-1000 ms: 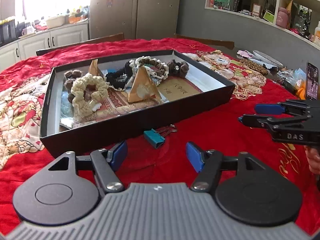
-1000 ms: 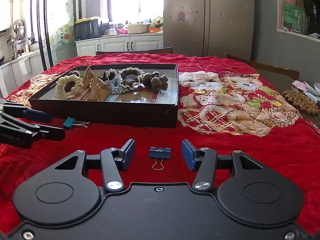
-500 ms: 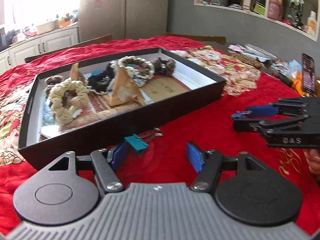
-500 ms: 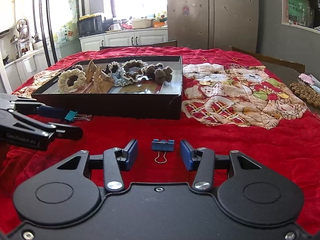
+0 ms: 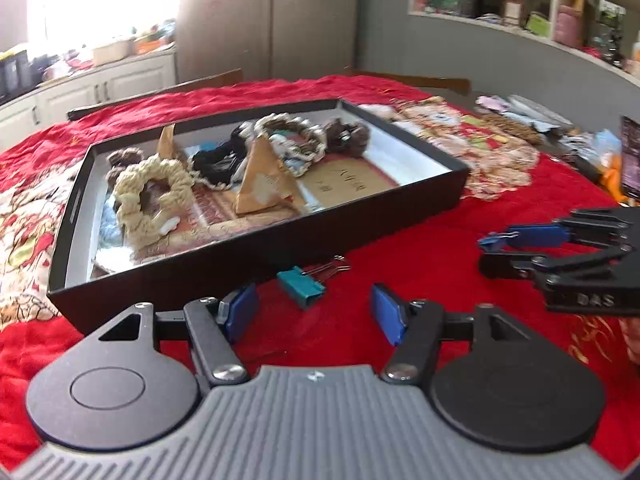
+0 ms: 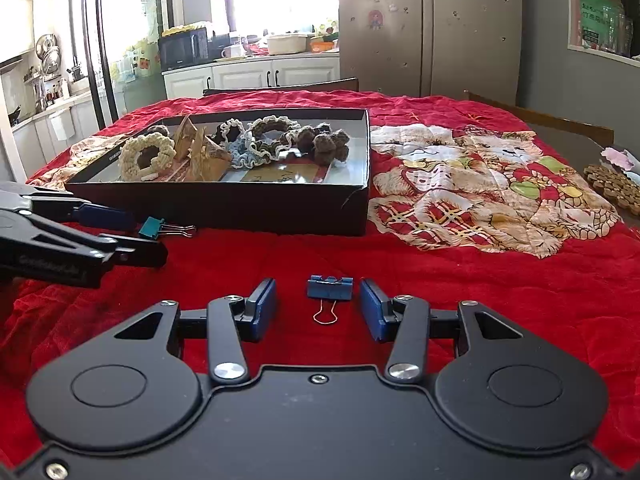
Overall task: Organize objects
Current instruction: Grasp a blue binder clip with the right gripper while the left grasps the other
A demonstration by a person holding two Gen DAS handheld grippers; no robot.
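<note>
A teal binder clip (image 5: 301, 290) lies on the red cloth against the front wall of a black box (image 5: 256, 256). My left gripper (image 5: 314, 314) is open, its fingers on either side of and just short of this clip. The clip also shows in the right wrist view (image 6: 151, 227). A blue binder clip (image 6: 329, 287) lies between the open fingers of my right gripper (image 6: 318, 308), not pinched. The box (image 6: 280, 212) holds several crocheted scrunchies (image 5: 150, 196) and paper pyramids (image 5: 262, 182).
The red tablecloth (image 6: 480, 280) has a bear patchwork panel (image 6: 480, 184) to the right of the box. A wooden bead mat (image 6: 612, 186) lies at the far right. Clutter and a phone (image 5: 630, 156) sit at the table's right edge. Chairs stand behind the table.
My left gripper has moved forward until the teal clip lies just ahead of its fingers. My right gripper has closed in around the blue clip, and its fingers have narrowed slightly.
</note>
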